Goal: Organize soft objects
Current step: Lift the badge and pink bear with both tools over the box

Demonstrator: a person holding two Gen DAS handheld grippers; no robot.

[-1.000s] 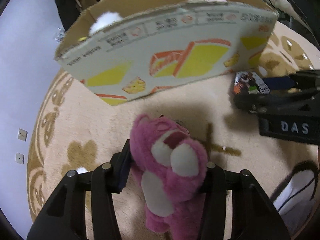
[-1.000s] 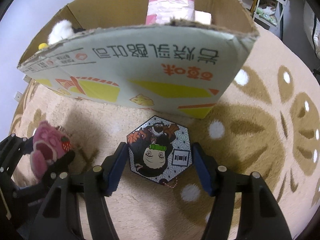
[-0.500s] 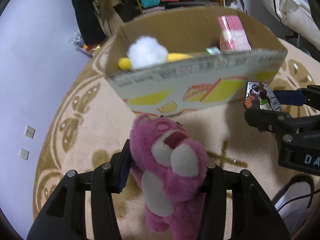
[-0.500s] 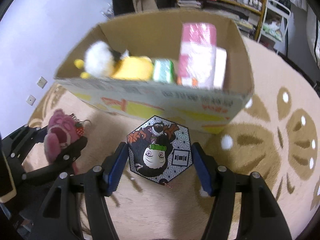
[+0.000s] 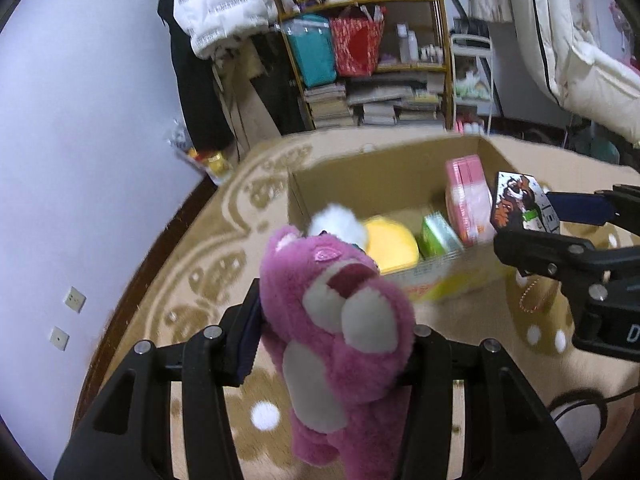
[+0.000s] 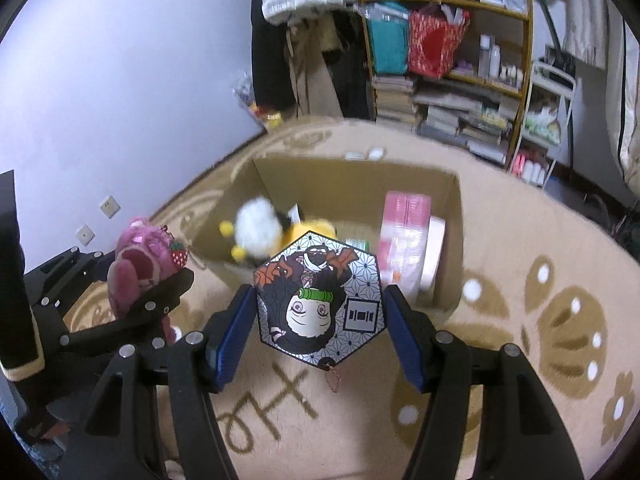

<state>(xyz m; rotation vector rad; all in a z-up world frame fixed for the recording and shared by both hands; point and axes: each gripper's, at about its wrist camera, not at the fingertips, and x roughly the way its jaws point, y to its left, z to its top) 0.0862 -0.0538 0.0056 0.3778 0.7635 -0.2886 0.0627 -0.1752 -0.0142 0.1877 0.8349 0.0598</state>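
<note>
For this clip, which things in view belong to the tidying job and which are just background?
Part of the job:
- fluffy pink plush bear, clamped in left gripper
- flat hexagonal cartoon-print cushion, clamped in right gripper
- open brown cardboard box

Just lying about:
- wooden shelf of books and bags
- white puffer jacket

**Two soft items held above an open box**

Pink plush bear [image 5: 340,320]: fuzzy, cream muzzle and belly, dark red nose, strawberry charm at its side. Upright, clamped at head level, clear of the rug.

Hexagonal cushion [image 6: 320,300]: flat, printed cartoon figure upside down, bead chain dangling. Pinched at both side edges.

Cardboard box [image 6: 454,216]: open on the rug, holding a white-and-yellow plush and pink packs.
</note>
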